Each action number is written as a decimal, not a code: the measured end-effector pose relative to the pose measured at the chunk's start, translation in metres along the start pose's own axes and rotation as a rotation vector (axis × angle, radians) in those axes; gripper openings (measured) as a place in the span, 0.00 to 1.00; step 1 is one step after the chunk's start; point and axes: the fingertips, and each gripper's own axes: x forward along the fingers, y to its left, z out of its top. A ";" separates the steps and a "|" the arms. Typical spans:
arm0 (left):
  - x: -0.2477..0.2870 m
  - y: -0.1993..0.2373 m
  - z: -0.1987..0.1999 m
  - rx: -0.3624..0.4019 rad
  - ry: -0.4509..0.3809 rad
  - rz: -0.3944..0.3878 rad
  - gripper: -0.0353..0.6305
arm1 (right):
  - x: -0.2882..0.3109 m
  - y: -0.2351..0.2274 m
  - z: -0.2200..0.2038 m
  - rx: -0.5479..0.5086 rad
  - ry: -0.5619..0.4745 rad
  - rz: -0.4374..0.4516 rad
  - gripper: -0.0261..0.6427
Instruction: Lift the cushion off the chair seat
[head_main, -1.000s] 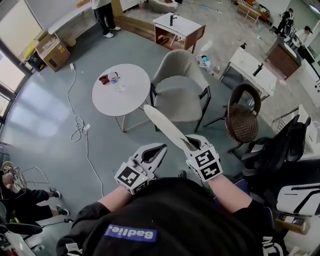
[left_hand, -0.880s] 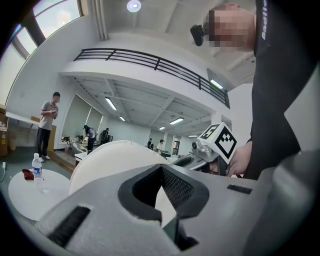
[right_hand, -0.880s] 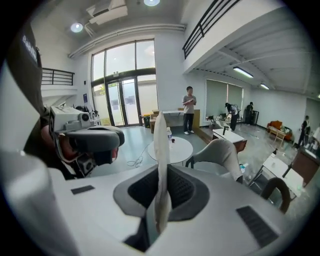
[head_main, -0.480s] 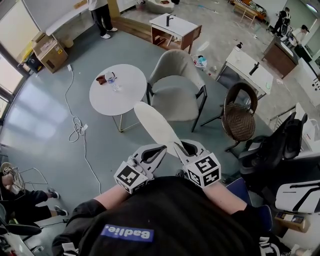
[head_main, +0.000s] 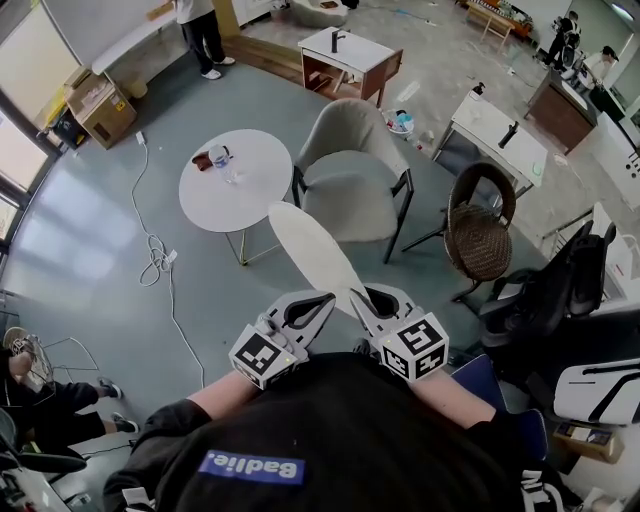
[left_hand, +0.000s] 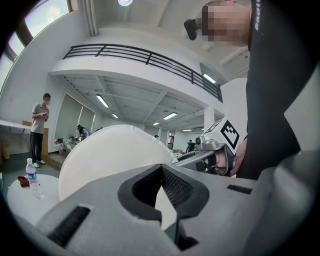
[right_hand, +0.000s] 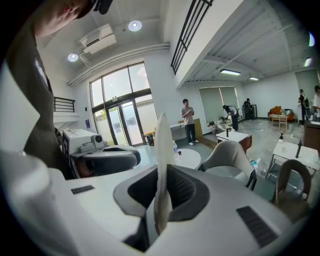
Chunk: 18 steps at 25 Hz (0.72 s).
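Observation:
A round, flat off-white cushion (head_main: 312, 252) hangs in the air in front of me, clear of the chair. My right gripper (head_main: 363, 299) is shut on its near edge; in the right gripper view the cushion (right_hand: 162, 142) stands edge-on between the jaws (right_hand: 161, 175). My left gripper (head_main: 322, 300) is shut with nothing in it, just left of the cushion's near end and apart from it. From the left gripper view (left_hand: 161, 169) the cushion (left_hand: 100, 155) shows as a broad disc beyond the jaws. The beige armchair (head_main: 350, 165) stands further off with a bare seat.
A round white table (head_main: 240, 190) with a bottle (head_main: 221, 157) stands left of the armchair. A wicker chair (head_main: 482, 238) and a black office chair (head_main: 555, 290) stand at the right. A cable (head_main: 160, 255) trails on the grey floor. People stand further back.
My right gripper has drawn back slightly toward my body and rolled, the cushion still in it and swung a little left. The left gripper has barely shifted.

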 end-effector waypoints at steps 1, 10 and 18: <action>0.001 0.000 0.000 0.001 0.001 0.000 0.07 | 0.000 0.000 0.000 -0.004 0.000 0.001 0.11; 0.004 -0.003 -0.001 0.010 -0.002 -0.004 0.07 | -0.003 0.000 -0.002 -0.022 0.007 0.006 0.11; 0.003 -0.001 0.001 0.009 -0.010 -0.005 0.07 | -0.004 0.001 0.001 -0.022 0.007 0.001 0.11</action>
